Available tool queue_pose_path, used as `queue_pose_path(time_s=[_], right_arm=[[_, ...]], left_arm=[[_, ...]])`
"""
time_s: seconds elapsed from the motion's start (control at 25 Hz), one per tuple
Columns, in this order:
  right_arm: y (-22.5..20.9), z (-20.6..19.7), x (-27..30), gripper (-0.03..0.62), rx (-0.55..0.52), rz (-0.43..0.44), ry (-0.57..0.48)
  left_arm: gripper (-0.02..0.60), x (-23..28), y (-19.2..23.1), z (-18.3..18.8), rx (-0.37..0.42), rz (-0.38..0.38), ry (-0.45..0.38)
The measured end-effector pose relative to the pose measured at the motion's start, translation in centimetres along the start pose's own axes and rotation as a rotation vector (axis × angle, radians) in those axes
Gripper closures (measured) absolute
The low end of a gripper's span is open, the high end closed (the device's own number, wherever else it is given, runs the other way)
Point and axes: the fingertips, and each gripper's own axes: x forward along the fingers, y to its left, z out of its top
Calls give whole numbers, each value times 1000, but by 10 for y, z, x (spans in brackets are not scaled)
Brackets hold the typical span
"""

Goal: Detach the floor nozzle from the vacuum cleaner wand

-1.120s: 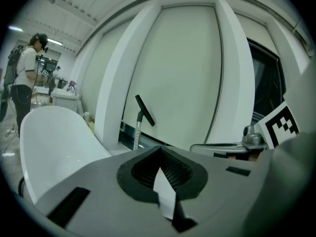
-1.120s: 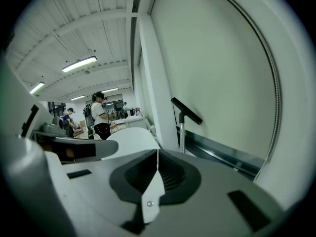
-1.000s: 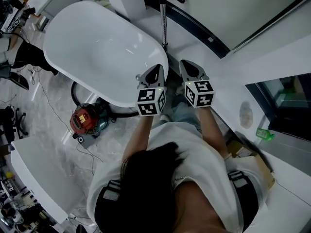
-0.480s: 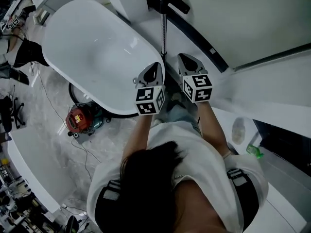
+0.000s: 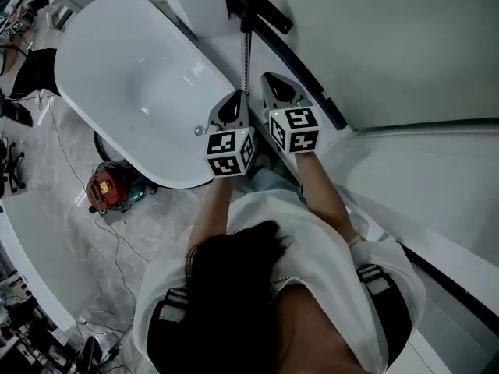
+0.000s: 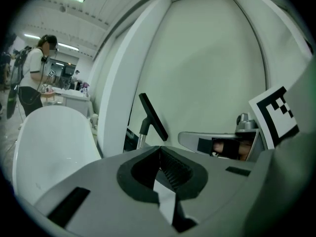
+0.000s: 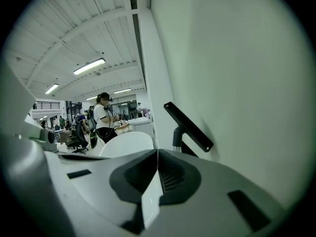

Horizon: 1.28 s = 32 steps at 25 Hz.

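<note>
While the red vacuum body sits on the floor at far left, partly under the white bathtub, the left hand-held gripper is pinched shut on nothing. Just ahead of it, the wand stands against the wall, with the black floor nozzle attached at its far end. The right hand-held gripper, close beside the left, is likewise closed and empty.

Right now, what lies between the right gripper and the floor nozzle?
Nothing: the right gripper view shows bare space between the right gripper and the floor nozzle.
</note>
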Motion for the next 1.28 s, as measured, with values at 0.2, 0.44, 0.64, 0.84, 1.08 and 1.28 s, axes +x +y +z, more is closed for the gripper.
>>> queue_pose_path(time_s=[0.2,0.44,0.64,0.84,1.08,1.28], right_arm=[[-9,10,2,579,12,-12,-18],[-6,15,8,579,24,8,-19],[-16,25,7,576,-75,-42,-28],[-39,34,17,471,-100,-81,1],[-54,58,43,390,-202,-58,47],[-67,67,65,361,-264,-42,90]], left_arm=[[577,4,-2,6,2,9,-7],[577,3,11,8,1,28,23],[577,7,15,23,36,20,-9],[577,21,15,31,74,-21,-9],[577,47,20,45,114,-59,-5],[575,62,26,52,122,-69,-5]])
